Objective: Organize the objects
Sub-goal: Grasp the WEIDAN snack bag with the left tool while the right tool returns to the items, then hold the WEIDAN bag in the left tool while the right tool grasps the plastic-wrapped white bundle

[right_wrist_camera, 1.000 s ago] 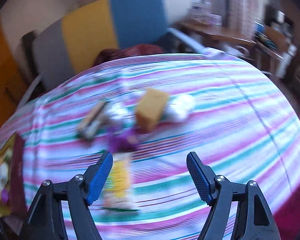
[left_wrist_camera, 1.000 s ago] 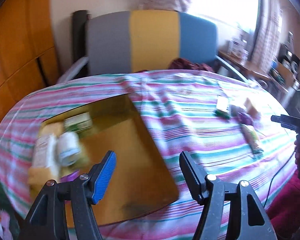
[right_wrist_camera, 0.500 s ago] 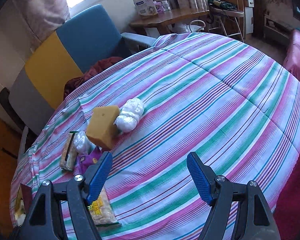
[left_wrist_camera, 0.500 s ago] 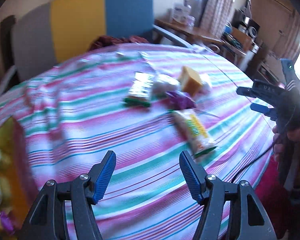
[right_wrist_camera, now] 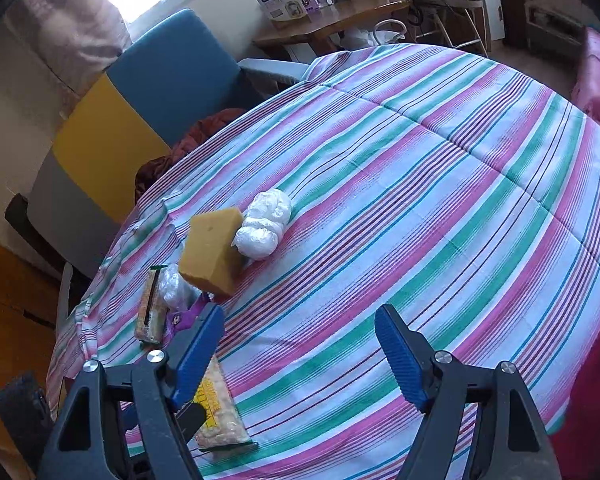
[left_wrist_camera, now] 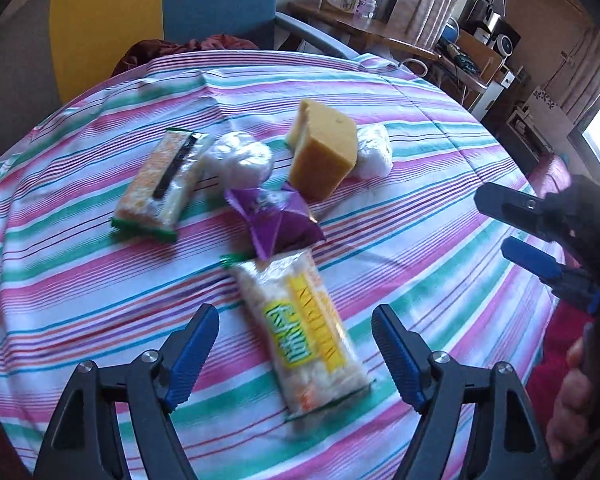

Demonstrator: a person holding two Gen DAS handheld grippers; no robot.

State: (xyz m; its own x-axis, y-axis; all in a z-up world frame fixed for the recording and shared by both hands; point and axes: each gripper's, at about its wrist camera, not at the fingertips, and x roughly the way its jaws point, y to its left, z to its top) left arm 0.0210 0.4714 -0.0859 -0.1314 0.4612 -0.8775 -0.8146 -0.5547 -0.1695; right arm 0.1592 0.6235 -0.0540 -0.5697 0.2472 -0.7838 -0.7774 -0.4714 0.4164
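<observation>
**Left gripper swings from the box to the loose snacks and spreads its jaws**

A second ago the left gripper faced the open cardboard box; now it hangs over the yellow-labelled snack packet on the striped bench, jaws opening, the packet lying between them but not yet pinched. This looks like the next pickup. The right gripper hovers open and empty, nearer the sponge and white bag.
</observation>
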